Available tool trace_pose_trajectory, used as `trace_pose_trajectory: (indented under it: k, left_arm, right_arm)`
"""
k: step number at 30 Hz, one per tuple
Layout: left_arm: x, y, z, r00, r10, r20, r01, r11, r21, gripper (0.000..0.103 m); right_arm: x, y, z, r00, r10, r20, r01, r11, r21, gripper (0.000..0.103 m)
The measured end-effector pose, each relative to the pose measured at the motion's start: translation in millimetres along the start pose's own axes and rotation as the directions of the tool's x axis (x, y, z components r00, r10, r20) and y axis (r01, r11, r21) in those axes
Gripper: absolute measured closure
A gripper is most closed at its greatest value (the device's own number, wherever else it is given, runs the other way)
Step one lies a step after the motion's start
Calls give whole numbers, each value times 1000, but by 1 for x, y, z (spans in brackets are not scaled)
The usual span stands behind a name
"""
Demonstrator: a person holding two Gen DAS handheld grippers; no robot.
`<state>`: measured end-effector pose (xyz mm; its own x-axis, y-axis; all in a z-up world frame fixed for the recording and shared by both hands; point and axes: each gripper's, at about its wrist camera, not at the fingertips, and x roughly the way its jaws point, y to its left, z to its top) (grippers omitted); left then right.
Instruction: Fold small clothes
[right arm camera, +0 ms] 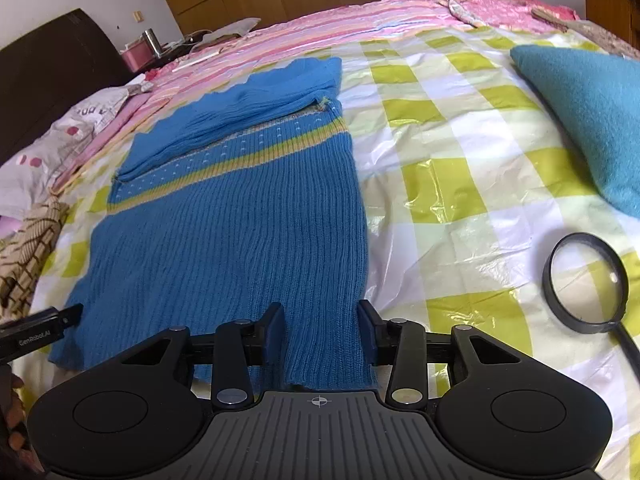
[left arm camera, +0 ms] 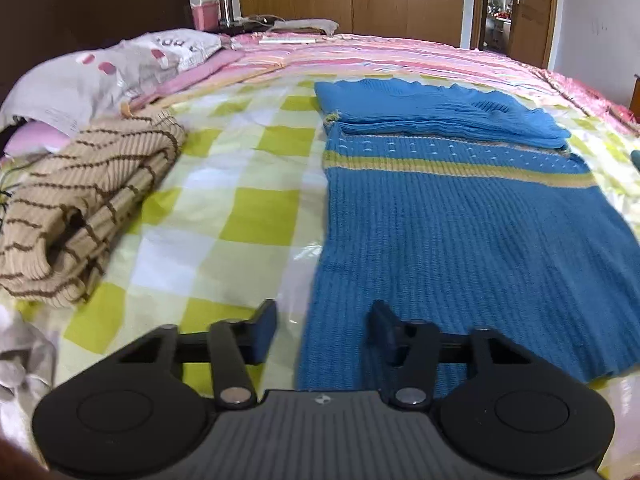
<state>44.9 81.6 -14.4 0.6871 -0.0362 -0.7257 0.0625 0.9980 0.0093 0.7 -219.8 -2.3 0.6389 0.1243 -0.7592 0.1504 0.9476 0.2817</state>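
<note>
The left tongs [right arm camera: 60, 320], seen at the right camera's edge, carry white lettering "GenRobot.AI".

Around the one blue knit sweater [right arm camera: 232, 216] spread on the checked sheet [right arm camera: 460, 184], there are three other soft items: one striped beige sweater [left arm camera: 84, 200] to its left, one teal knit piece [right arm camera: 592, 120] to its right, one spotted pillow [left arm camera: 100, 76] beyond its left. One magnifying glass [right arm camera: 586, 284] lies right of it. Two grippers: left gripper [left arm camera: 324, 332], right gripper [right arm camera: 320, 330].
</note>
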Motion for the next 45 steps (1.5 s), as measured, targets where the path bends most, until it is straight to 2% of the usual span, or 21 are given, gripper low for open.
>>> trace_pose_trajectory:
  k: [1,2,5,8,16,23,31,34,38,42,45]
  left_arm:
    - [-1,-1,1,1000,-15,-7,15,1000,1,66]
    - [-1,-3,1,1000,-24,-10,24,1000,6,75]
    - [-3,-9,2,1000,-28,-9,28,999,28,87]
    - [-8,-8,1,998,-57,-9,57,998,9,88]
    - [-45,0,0,981,-189,50,192,980,-55,89]
    - [-82,6,-4,958,-267,103,276,957,-85,89]
    - [-109,16,-4,945,-275,179,297,949,-108,89]
    - [-108,19,7,941,-266,209,296,947,-127,89]
    - [-104,22,34,925,-268,269,313,940,-137,89]
    - [-89,26,72,909,-259,328,322,934,-155,89]
    - [-69,26,98,905,-234,355,304,940,-156,89]
  right_arm:
    - [0,-1,0,1000,12,-5,-12,1000,9,81]
    - [1,-2,0,1000,27,-13,-27,999,23,84]
    - [2,-7,0,999,49,-17,-48,997,63,91]
    - [-3,-13,-1,994,106,-8,-104,988,118,93]
    - [-44,4,-4,964,254,81,-262,958,116,94]
    - [-85,14,-11,940,317,124,-330,938,103,94]
    - [-117,20,-22,917,345,200,-371,921,116,94]
    - [-118,20,-11,908,341,244,-379,917,128,94]
    - [-115,23,14,886,345,309,-402,905,142,94]
    - [-100,26,47,869,333,366,-411,897,161,94]
    - [-81,27,79,865,310,394,-400,900,171,94]
